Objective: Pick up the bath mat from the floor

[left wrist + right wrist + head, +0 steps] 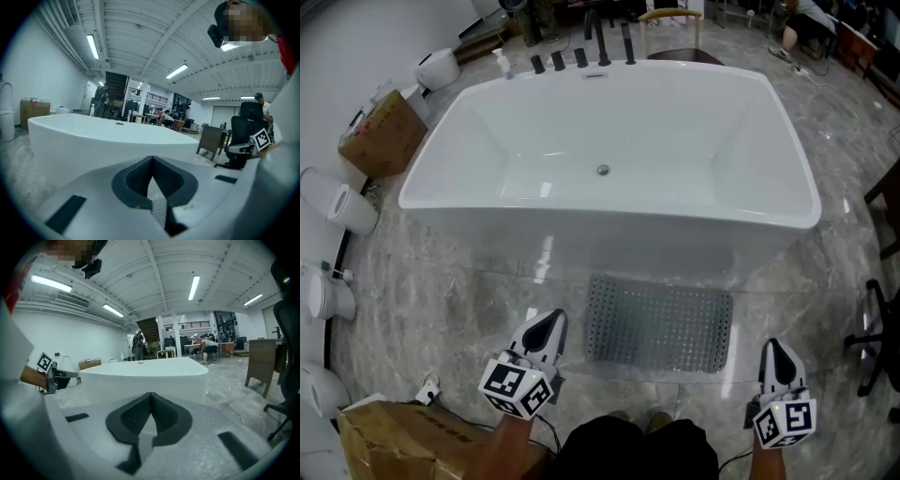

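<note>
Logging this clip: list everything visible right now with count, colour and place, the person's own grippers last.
bathtub: one, white, middle of the floor, empty
tap fittings: a row, black, on the tub's far rim
bath mat: one, grey, flat on the floor before the tub's near side
cardboard box: one, brown, by the left wall
second cardboard box: one, brown, at the person's left
office chair: one, black, right edge
floor: grey marble
left gripper: one, white, left of the mat, jaws shut, empty
right gripper: one, white, right of the mat, jaws shut, empty
</note>
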Tool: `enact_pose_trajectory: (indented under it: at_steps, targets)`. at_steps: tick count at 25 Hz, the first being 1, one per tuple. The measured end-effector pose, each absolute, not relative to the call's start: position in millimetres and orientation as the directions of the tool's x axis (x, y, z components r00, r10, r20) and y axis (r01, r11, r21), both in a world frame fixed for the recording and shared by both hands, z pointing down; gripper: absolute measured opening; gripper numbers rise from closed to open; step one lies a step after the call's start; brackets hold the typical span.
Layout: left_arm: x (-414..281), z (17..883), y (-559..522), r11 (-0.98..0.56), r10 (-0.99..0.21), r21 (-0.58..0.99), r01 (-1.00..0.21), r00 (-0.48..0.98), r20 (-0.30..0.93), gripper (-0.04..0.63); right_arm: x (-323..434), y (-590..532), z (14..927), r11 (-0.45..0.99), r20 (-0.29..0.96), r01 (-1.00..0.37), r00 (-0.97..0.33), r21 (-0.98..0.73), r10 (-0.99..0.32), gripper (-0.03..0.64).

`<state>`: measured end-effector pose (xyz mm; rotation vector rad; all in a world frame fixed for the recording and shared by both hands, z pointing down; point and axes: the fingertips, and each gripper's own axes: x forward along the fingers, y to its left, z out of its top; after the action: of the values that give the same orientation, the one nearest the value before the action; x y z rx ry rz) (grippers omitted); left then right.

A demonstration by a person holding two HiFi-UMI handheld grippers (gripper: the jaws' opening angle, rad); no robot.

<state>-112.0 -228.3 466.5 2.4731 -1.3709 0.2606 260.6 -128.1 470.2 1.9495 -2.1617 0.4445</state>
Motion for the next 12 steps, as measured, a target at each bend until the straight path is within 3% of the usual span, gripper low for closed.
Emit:
enact_pose_trajectory:
  at_steps: [12]
  targets:
    - [-119.1,607.4,-245.9,-0.478,-0.76,0.199,-0.856,0.516,0.395,0.011,279.6,-135.5,602.3,0.055,0.423,-0.996,-0.081,-0.073,-0.903,0.005]
